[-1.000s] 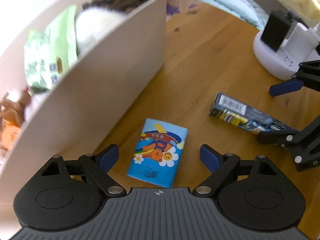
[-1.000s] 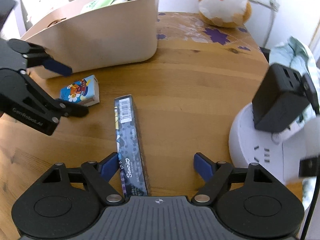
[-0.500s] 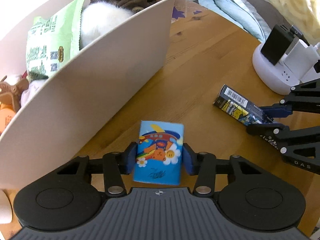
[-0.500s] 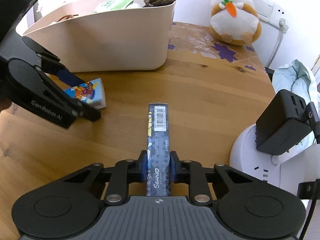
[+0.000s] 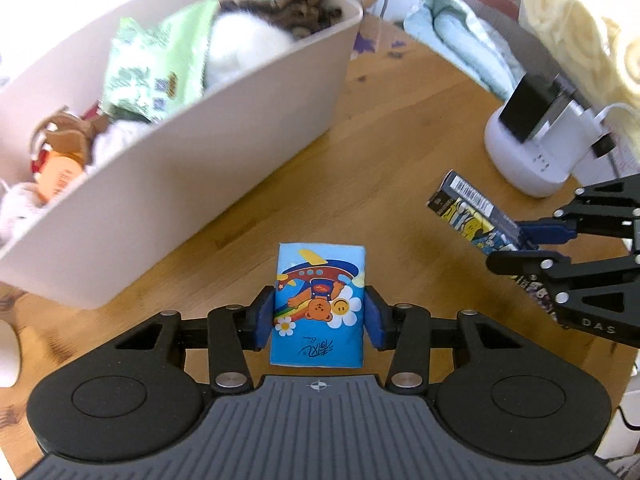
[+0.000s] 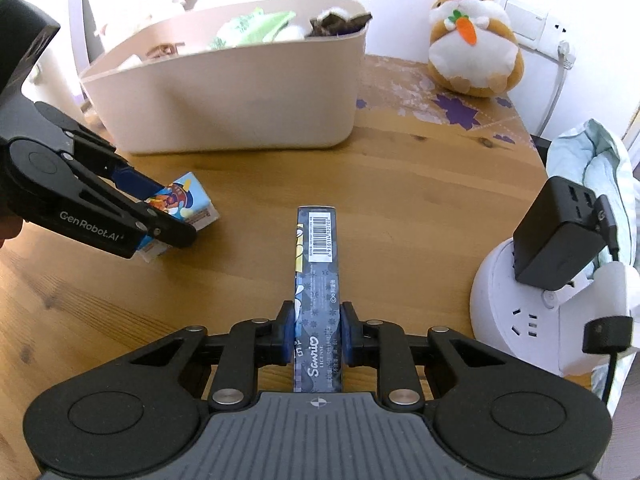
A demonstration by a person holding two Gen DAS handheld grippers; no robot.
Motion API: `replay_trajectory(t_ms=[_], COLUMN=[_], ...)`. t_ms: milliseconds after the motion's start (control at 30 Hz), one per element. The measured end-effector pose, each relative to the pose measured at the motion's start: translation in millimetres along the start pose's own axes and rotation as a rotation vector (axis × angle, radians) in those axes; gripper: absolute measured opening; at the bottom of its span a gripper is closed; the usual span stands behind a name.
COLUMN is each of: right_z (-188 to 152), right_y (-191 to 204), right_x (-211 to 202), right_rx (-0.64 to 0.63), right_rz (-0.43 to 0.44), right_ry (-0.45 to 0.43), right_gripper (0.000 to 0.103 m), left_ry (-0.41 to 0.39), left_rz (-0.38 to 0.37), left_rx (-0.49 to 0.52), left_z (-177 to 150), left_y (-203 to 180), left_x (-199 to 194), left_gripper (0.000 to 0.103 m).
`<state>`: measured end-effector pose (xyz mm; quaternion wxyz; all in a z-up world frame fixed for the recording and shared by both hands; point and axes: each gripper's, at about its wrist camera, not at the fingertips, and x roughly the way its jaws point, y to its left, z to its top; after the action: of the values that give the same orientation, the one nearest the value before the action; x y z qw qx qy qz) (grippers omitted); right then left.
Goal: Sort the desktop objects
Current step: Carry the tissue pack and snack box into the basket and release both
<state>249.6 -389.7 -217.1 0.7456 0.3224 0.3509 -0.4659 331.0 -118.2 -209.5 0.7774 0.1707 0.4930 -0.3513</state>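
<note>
I've got the left hand-held gripper [image 5: 319, 322] pinching the blue tissue pack [image 5: 319, 304] and the right hand-held gripper [image 6: 317, 334] pinching the long dark box [image 6: 318, 280], both just off the bench [image 6: 420, 200], so I lift them level over the far bin [image 6: 240, 104] rim before letting go.

Hamster plush w/ carrot [image 6: 474, 44], white power hub [image 6: 532, 320], black charger [image 6: 560, 236]

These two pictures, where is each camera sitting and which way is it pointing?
Left wrist: sits on the left gripper, looking forward over the blue tissue pack toward the beige bin.
Right wrist: sits on the right gripper, looking along the dark long box to that bin.
Shared: bin, wooden table, both packs, white power hub, each other's gripper.
</note>
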Motion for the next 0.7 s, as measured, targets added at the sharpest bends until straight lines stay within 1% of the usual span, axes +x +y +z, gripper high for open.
replay_trajectory(t_ms=[167, 233, 367, 500, 700], right_z=[10, 16, 33, 53, 96], right_y=[4, 4, 1, 1, 1], right_x=[-16, -25, -43, -56, -69], right_rx=[-0.022, -0.030, -0.050, -0.081, -0.101], right_rz=[0.012, 0.017, 0.017, -0.003, -0.015], right_ry=[-0.026, -0.051, -0.099, -0.145, -0.225], right_gripper=[0.021, 0.021, 0.021, 0.021, 0.021], left_ry=[-0.058, -0.084, -0.138, -0.185, -0.244], left_rz=[-0.003, -0.006, 0.013, 0.028, 0.073], left_rx=[0.003, -0.002, 0.005, 0.000, -0.010], left_z=[1, 2, 7, 16, 38], left_y=[7, 12, 22, 37, 55], left_x=[-36, -50, -79, -104, -123], left_gripper=[0.047, 0.047, 0.047, 0.047, 0.047])
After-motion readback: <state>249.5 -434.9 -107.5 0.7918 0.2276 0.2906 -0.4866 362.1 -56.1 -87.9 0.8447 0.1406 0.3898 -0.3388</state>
